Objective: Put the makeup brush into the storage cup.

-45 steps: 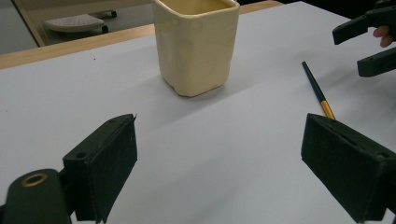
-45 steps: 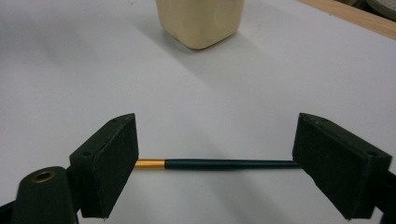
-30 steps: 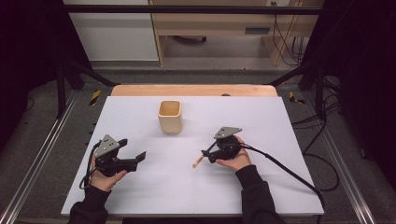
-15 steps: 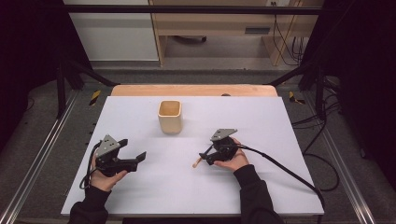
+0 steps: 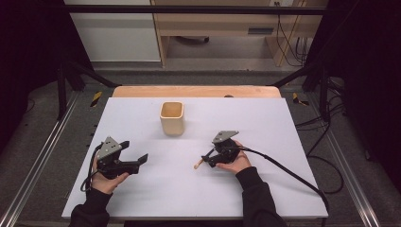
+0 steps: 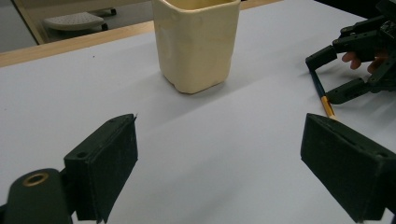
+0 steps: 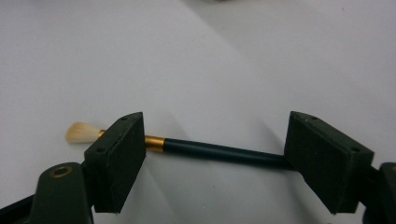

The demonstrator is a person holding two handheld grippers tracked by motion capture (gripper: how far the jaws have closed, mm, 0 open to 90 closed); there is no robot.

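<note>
White tabletop [image 5: 283, 189] carries a paintbrush [image 7: 205, 151] lying flat between the right gripper's [image 5: 206, 159] spread jaws, its long axis running across from one jaw to the other. Left gripper [image 5: 135, 155], also spread and empty, sits well off; a cream cup [image 5: 171, 117] stands beyond.

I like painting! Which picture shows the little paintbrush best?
The right gripper view: the paintbrush lies across it, bristles, gold band and dark handle clear. The left gripper view shows its far-off handle; the high view, a tiny tip.
</note>
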